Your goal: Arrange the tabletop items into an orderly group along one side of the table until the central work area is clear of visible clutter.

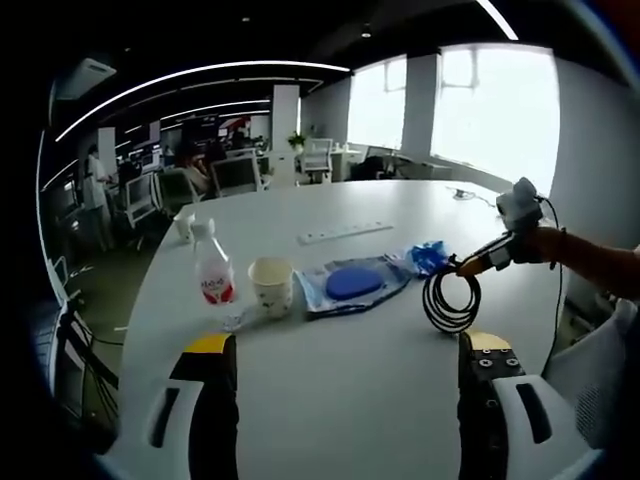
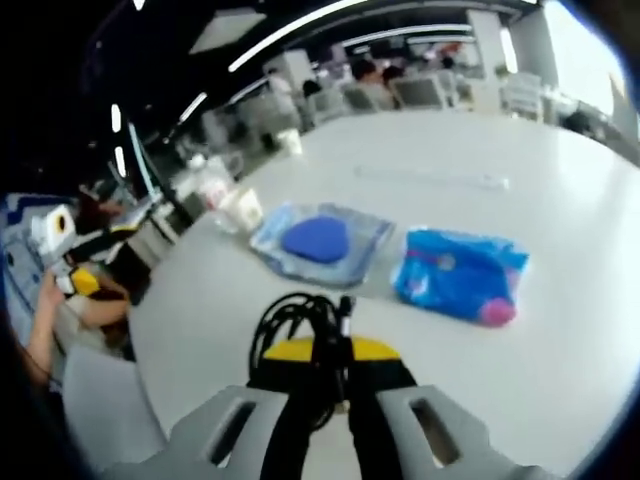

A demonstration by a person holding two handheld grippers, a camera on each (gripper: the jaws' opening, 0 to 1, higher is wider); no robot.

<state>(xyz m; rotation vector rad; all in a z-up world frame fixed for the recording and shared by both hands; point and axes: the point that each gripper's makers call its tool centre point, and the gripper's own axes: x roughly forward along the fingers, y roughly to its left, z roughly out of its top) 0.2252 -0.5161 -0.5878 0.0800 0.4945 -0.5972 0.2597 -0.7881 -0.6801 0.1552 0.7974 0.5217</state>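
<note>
Right tongs (image 2: pixel 330 350) clamp the black cable coil (image 2: pixel 295 318).

The print on the bottle (image 1: pixel 213 266) label is too small to be read. In the right gripper view, the coiled black cable (image 2: pixel 296 322) is partly hidden by the claw (image 2: pixel 333 352), and the far worktop (image 2: pixel 520 160) is blurred.

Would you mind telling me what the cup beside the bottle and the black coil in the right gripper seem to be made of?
The small white printed cup looks like matte paper, judging by its rolled rim. The coiled black cable, held by the right gripper, looks like smooth rubber or plastic sheathing, since it hangs in limp loops.
</note>
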